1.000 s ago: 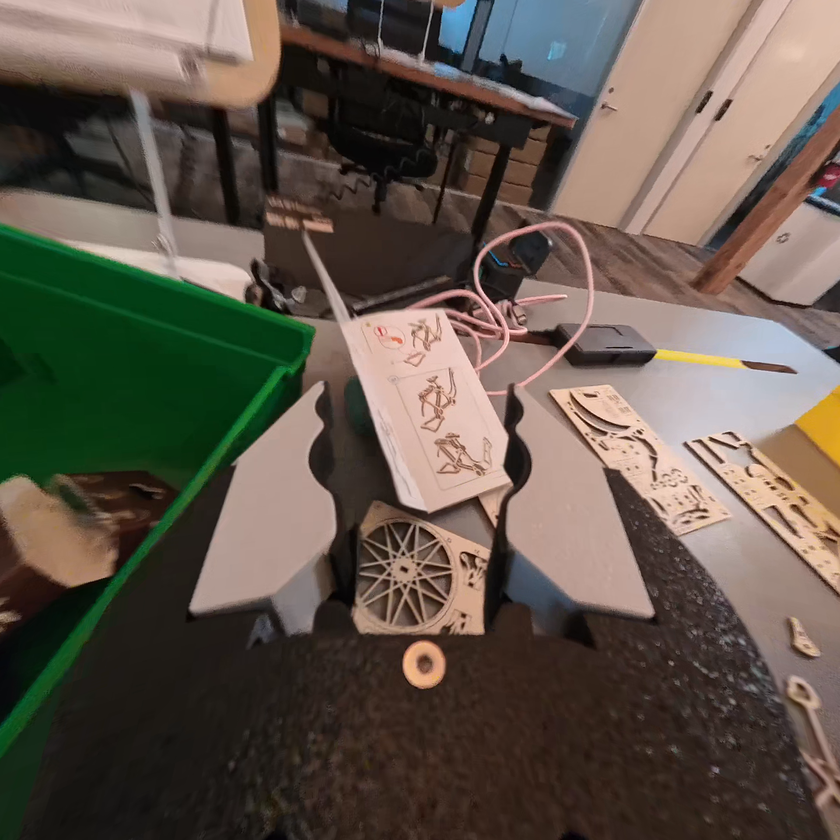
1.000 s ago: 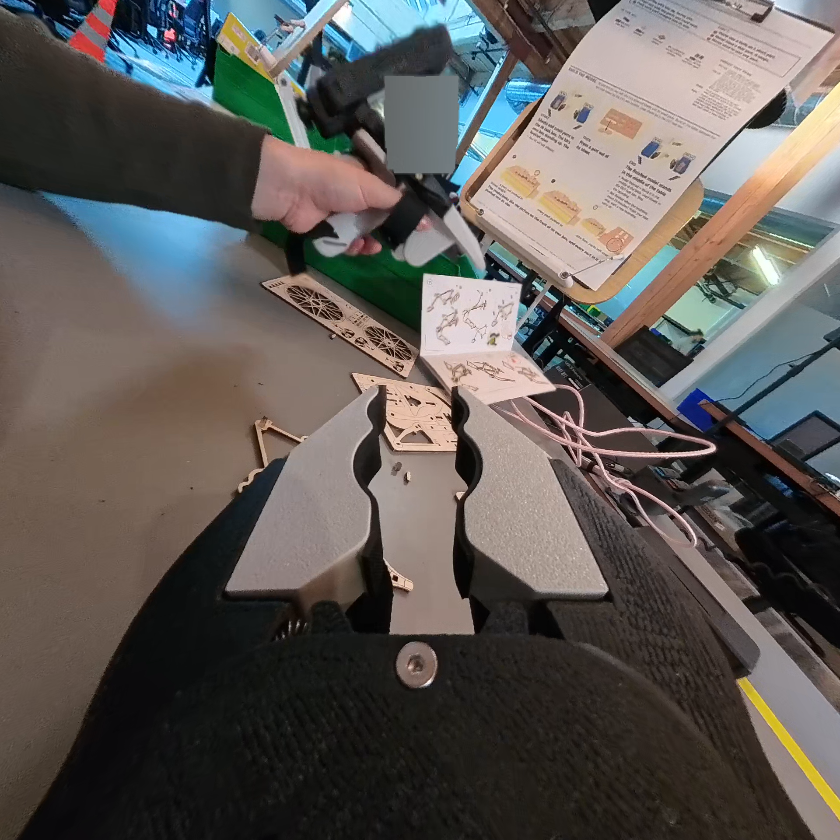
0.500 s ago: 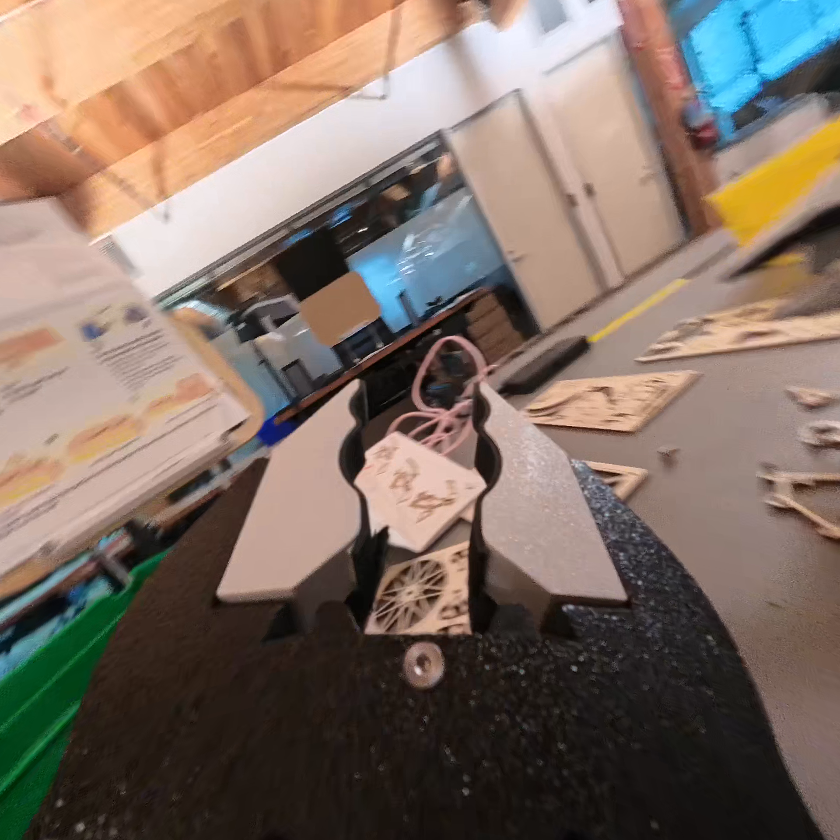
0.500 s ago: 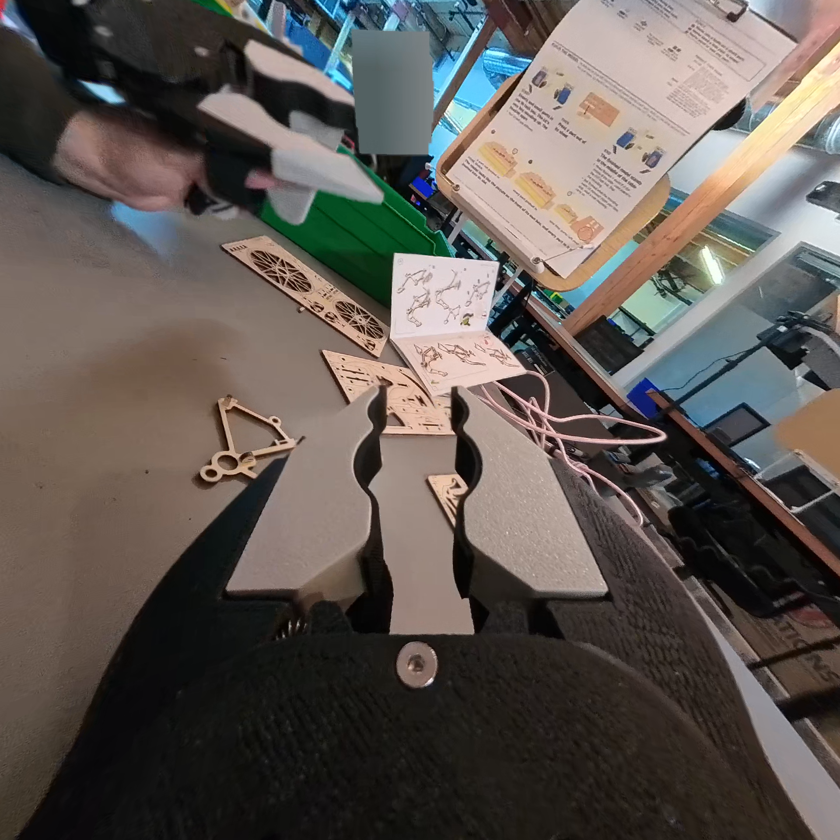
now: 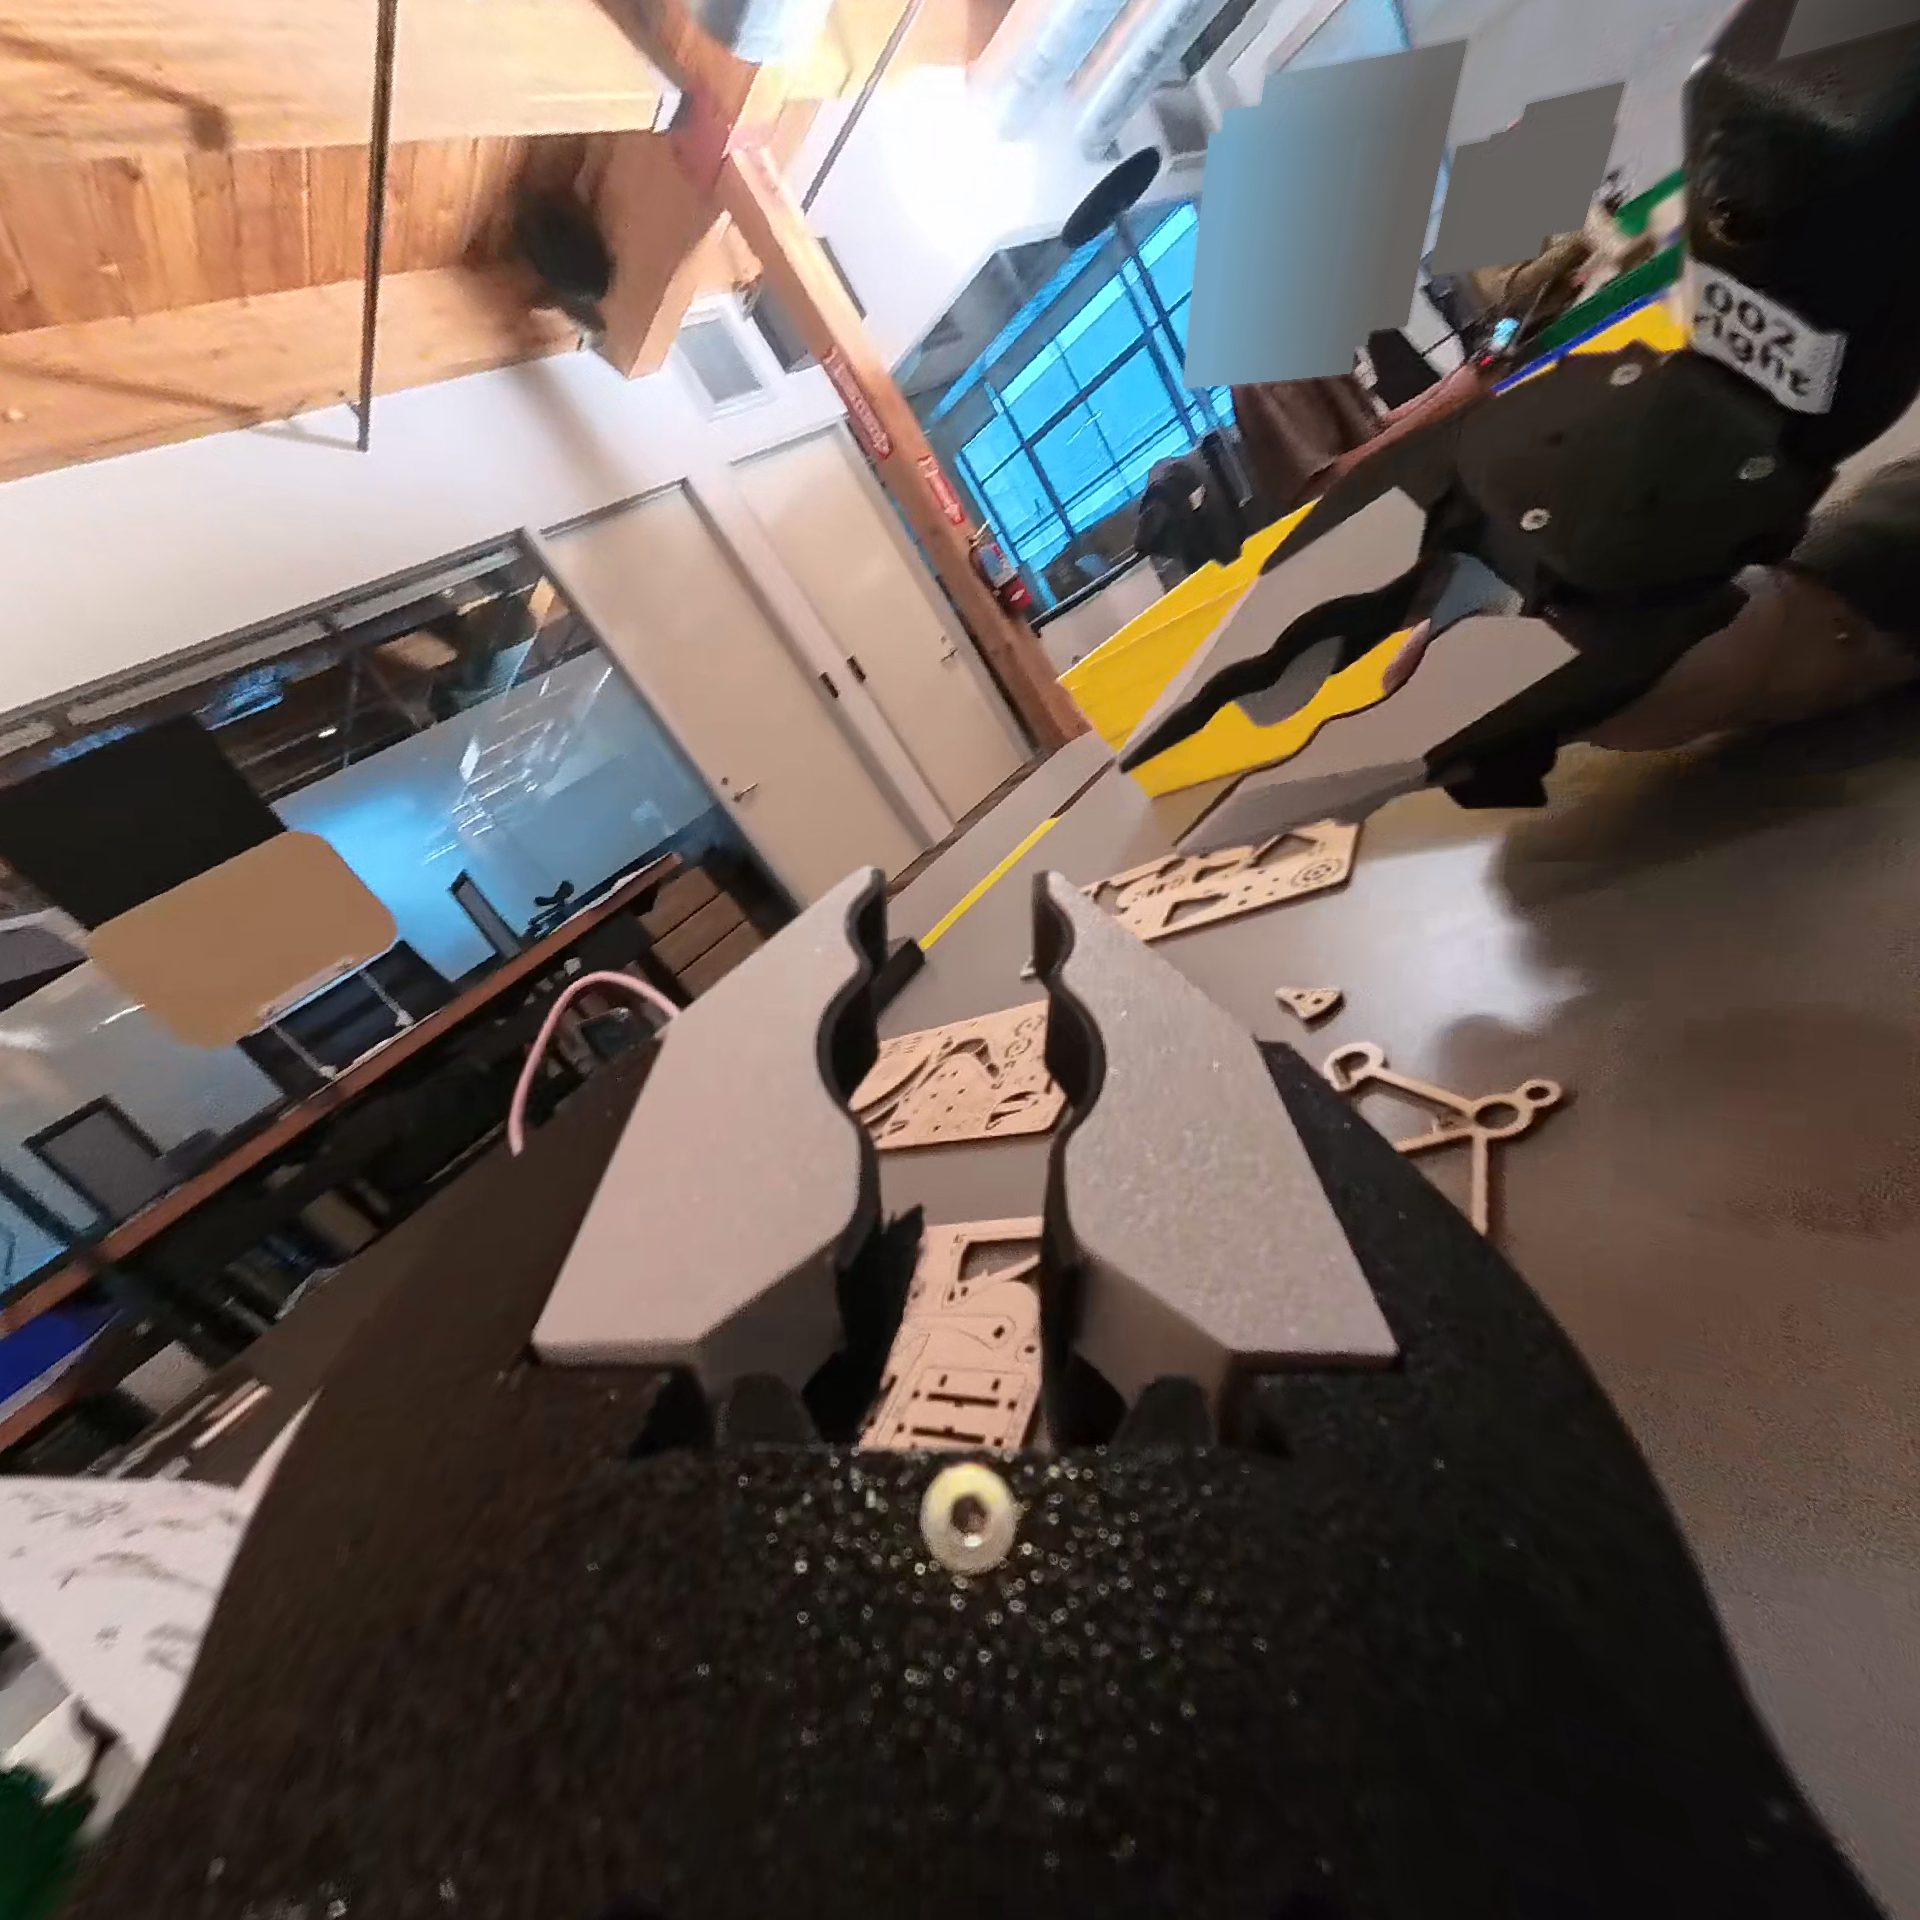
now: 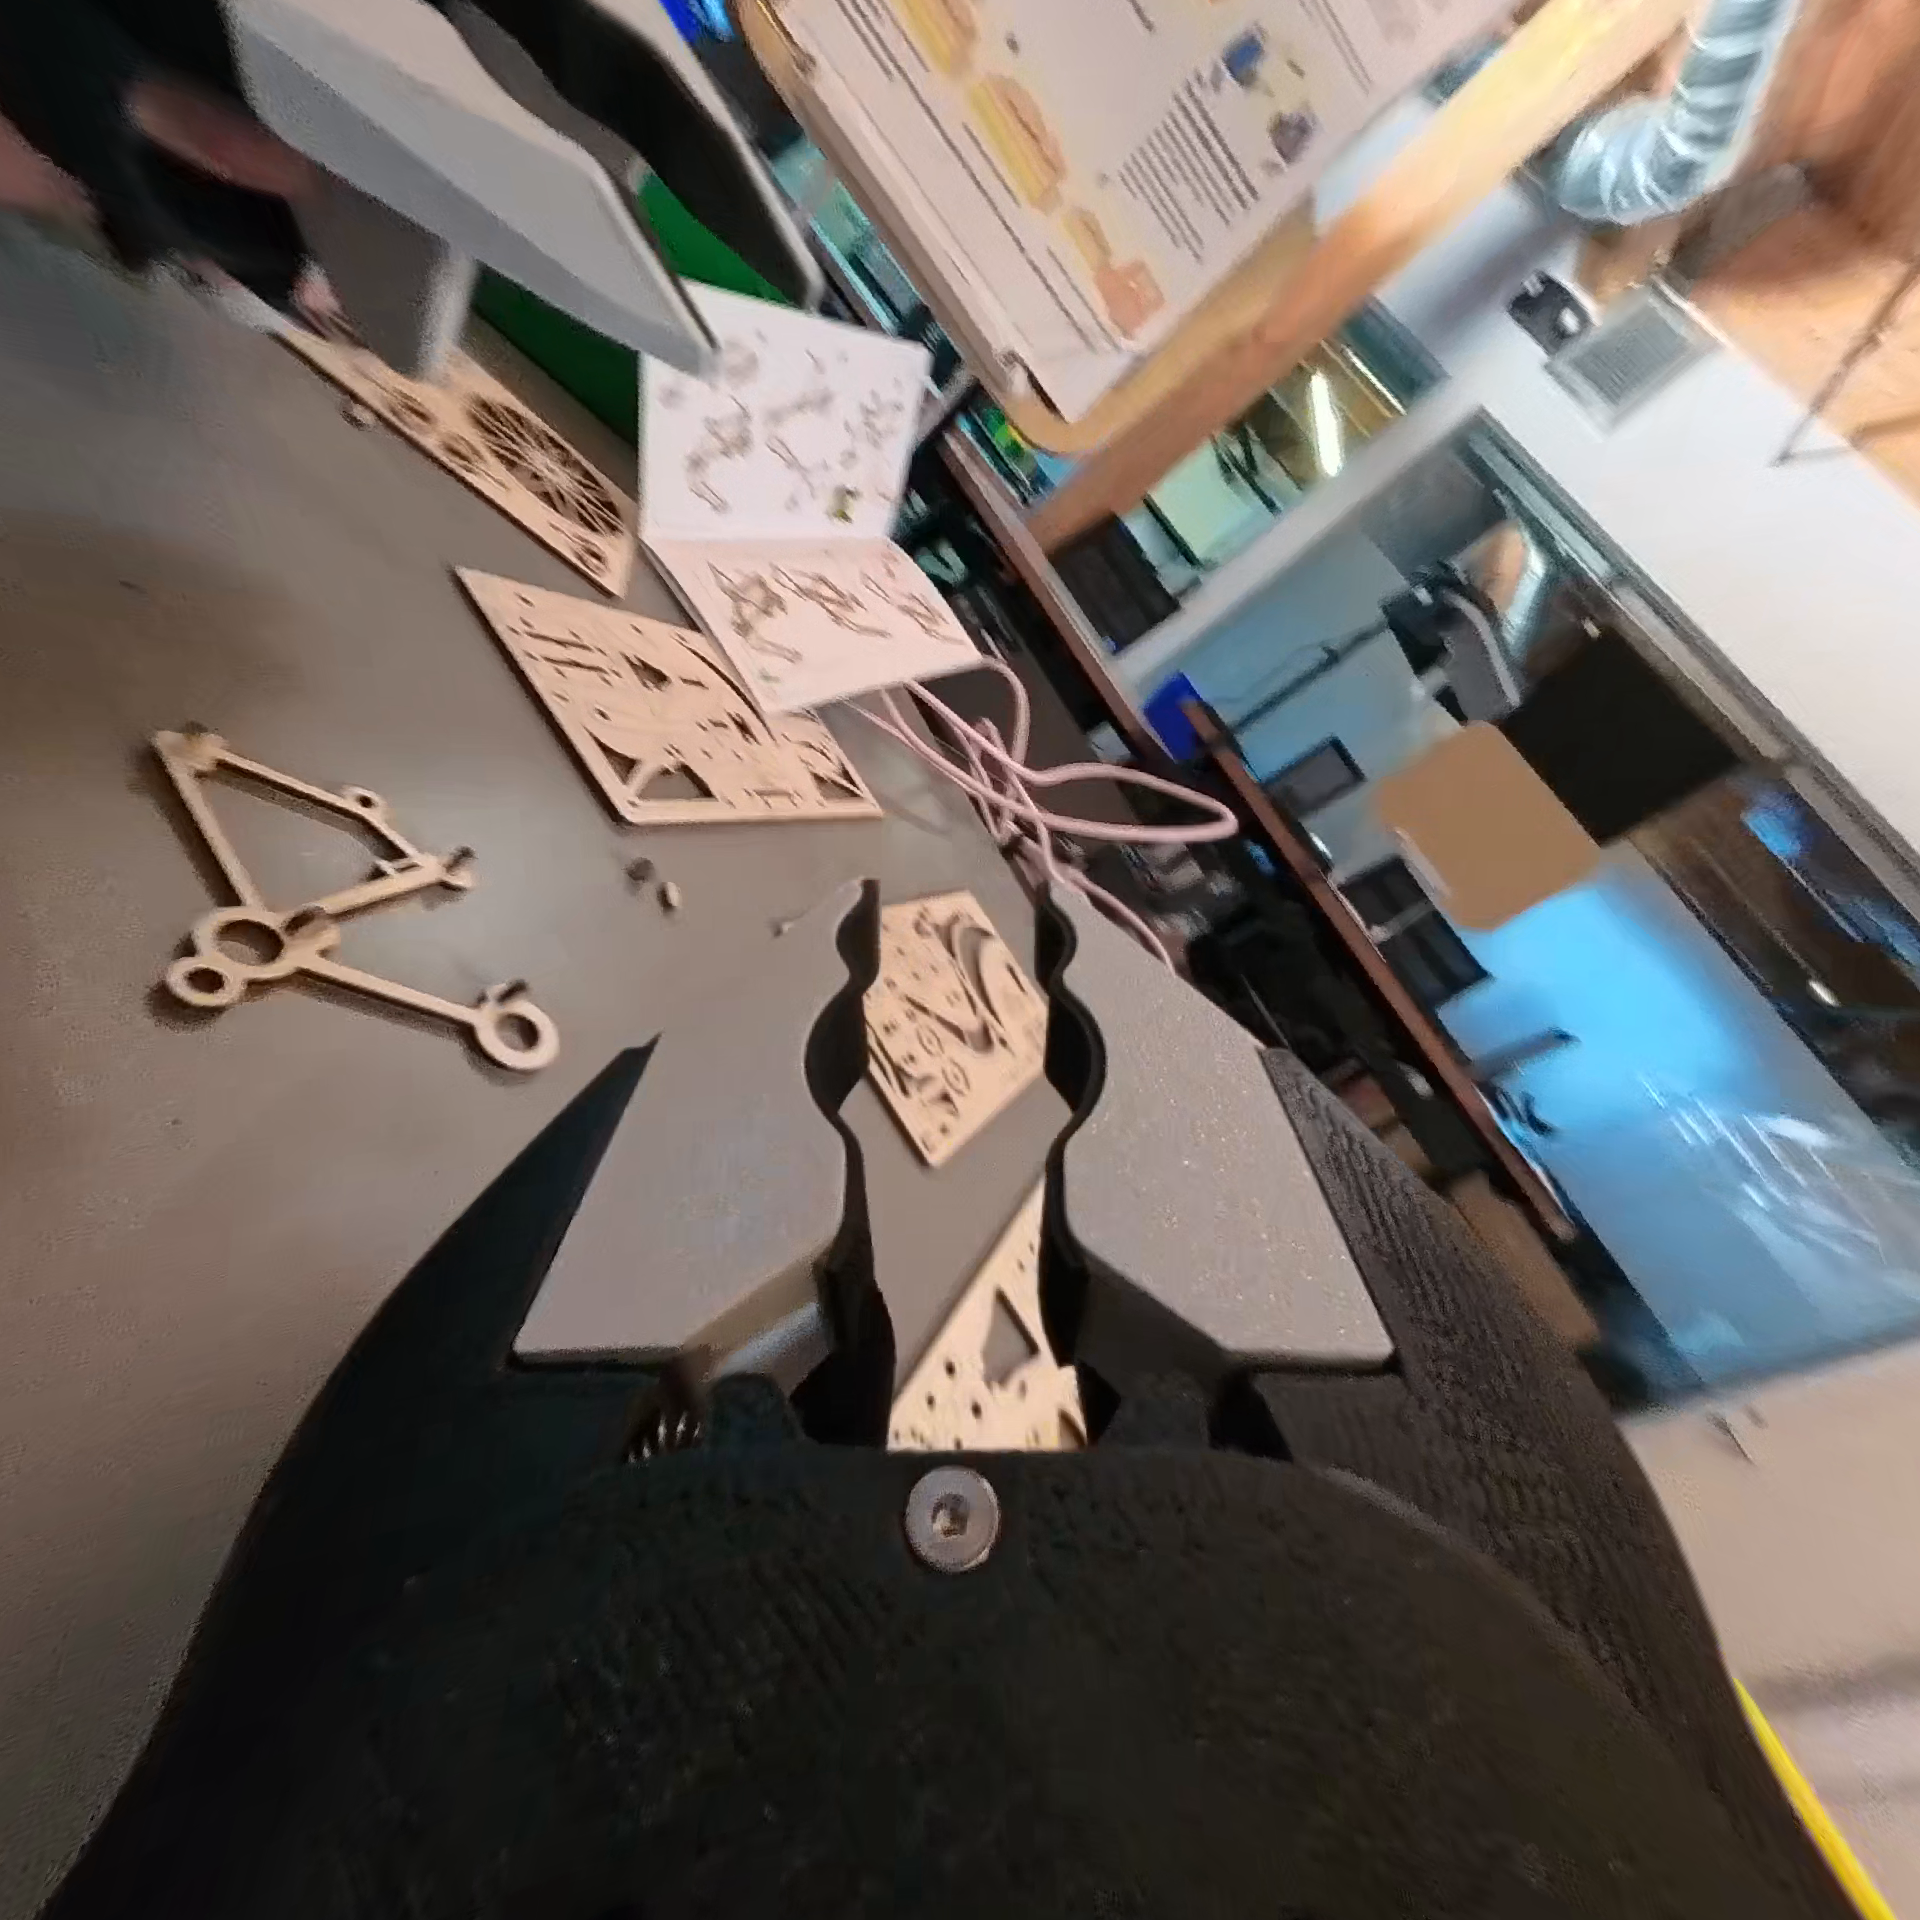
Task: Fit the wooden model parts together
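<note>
Flat laser-cut wooden sheets lie on the grey table (image 5: 1683,1195). In the left wrist view my left gripper (image 5: 956,904) is open and empty above two sheets (image 5: 956,1081). A loose triangular wooden frame (image 5: 1444,1112) lies to its right. My right gripper (image 5: 1153,805) hovers open at the upper right, above another sheet (image 5: 1236,883). In the right wrist view my right gripper (image 6: 956,914) is open and empty over a sheet (image 6: 956,1029). The triangular frame (image 6: 312,894) lies to its left. The left gripper (image 6: 561,343) is blurred at the top left.
An open instruction booklet (image 6: 800,540) stands by a green bin (image 6: 675,239), with a wheel-pattern sheet (image 6: 499,447) and a larger sheet (image 6: 665,707) in front. A pink cable (image 6: 1039,800) trails at the table's far edge. A clipboard with a printed page (image 6: 1091,135) stands above.
My left gripper has swung right, away from the green bin and booklet, toward the sheets and the right gripper. My right gripper has rolled and moved forward over a sheet. Both stay open.
</note>
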`<state>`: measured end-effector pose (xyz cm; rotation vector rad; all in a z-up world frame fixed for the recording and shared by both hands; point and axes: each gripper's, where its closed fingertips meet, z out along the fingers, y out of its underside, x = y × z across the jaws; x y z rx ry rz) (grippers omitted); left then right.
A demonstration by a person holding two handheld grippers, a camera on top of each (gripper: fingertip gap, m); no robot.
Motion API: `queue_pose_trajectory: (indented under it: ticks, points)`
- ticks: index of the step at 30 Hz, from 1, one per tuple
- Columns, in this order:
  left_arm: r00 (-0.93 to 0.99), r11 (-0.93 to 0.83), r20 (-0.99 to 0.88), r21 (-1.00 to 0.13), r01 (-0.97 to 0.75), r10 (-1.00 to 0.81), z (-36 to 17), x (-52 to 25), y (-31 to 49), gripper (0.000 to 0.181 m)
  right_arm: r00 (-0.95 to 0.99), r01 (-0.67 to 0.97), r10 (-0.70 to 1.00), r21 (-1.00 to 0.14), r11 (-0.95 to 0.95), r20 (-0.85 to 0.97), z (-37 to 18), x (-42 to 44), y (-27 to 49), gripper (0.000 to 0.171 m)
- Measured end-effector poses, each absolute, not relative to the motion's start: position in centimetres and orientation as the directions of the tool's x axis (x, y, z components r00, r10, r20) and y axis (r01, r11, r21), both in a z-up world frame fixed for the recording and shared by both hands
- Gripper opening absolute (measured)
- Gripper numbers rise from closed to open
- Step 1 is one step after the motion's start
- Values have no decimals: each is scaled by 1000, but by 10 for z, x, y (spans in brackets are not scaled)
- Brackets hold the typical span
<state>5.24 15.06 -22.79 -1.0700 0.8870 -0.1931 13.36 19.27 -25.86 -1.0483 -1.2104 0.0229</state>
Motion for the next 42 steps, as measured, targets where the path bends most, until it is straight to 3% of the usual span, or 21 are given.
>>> queue_pose_trajectory:
  ticks: [3,7,12,16,32,42]
  points:
    - [637,475,-476,-859,-189,-607,-226,51,146,24,550,547,541,-764,342,636,-265,160,207,38]
    - [606,436,-419,-891,-129,-677,-227,53,139,22,764,490,510,-870,-59,396,-290,208,232,61]
    - [565,430,-415,-896,-116,-713,-229,57,132,21,870,389,454,-834,-391,193,-325,244,251,92]
    - [569,414,-401,-903,-114,-718,-230,55,134,20,890,297,454,-798,-525,32,-340,245,247,97]
    - [633,230,-207,-972,-47,-746,-238,40,159,23,885,307,465,-749,-587,-2,-352,252,244,105]
    - [637,231,-216,-971,-61,-740,-239,40,160,21,888,303,461,-750,-588,-3,-351,254,244,105]
